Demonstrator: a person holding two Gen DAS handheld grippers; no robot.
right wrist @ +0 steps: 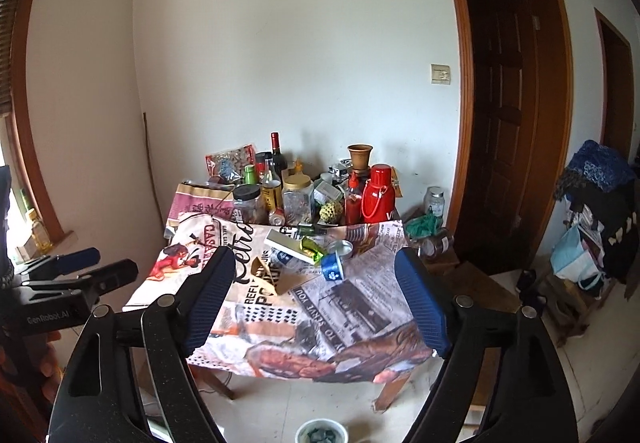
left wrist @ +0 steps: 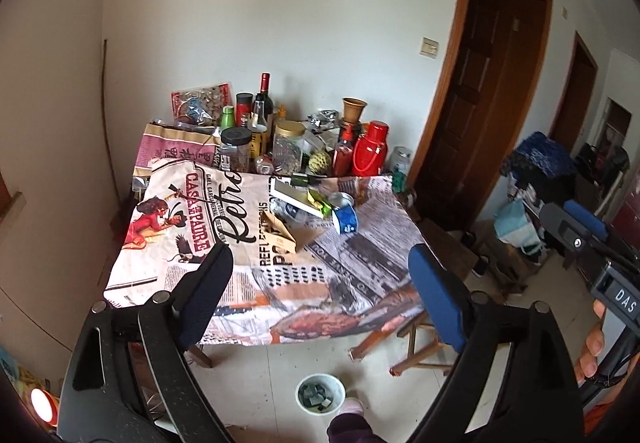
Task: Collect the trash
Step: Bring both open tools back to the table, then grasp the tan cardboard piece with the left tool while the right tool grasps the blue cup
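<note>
Left gripper [left wrist: 320, 275]: jaws wide apart, holding nothing, above the near edge of the surface [left wrist: 168, 275]. Trash lies mid-surface: paper [left wrist: 286, 237], wrapper [left wrist: 320, 201], blue cup [left wrist: 345, 219] tipped over. Bin [left wrist: 320, 395] stands on the floor below. Right gripper [right wrist: 316, 291]: jaws wide apart, holding nothing.
</note>
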